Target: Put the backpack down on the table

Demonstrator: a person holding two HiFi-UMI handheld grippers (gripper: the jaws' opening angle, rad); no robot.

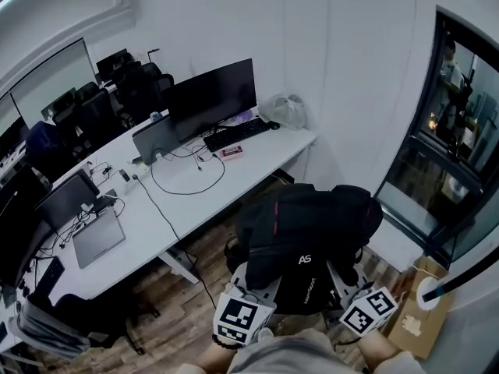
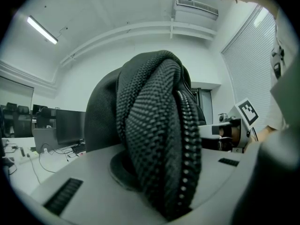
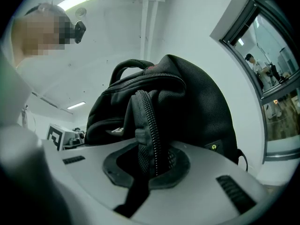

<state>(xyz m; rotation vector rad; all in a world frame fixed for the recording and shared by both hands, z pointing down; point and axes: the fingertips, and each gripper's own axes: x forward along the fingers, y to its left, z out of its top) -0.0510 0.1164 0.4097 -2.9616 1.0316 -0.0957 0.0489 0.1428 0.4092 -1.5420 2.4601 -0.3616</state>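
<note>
Walls (image 1: 351,53): white and bare, ahead of me and on my right.
Floor (image 1: 210,240): wood planks, seen under the counter's near edge.
Counter (image 1: 187,209): long, white, running away to my left; a monitor (image 1: 214,96), keyboard (image 1: 236,134), laptop (image 1: 97,238) and loose cables (image 1: 187,193) lie on it.
Chairs (image 1: 117,92): dark office ones behind the counter.
Window (image 1: 448,146): dark-framed glass on my right, a lit room beyond.
Light (image 2: 42,29): one ceiling strip, on.
Air unit (image 2: 197,6): high on the wall.
Box (image 1: 417,318): cardboard, on the floor below the window.
</note>
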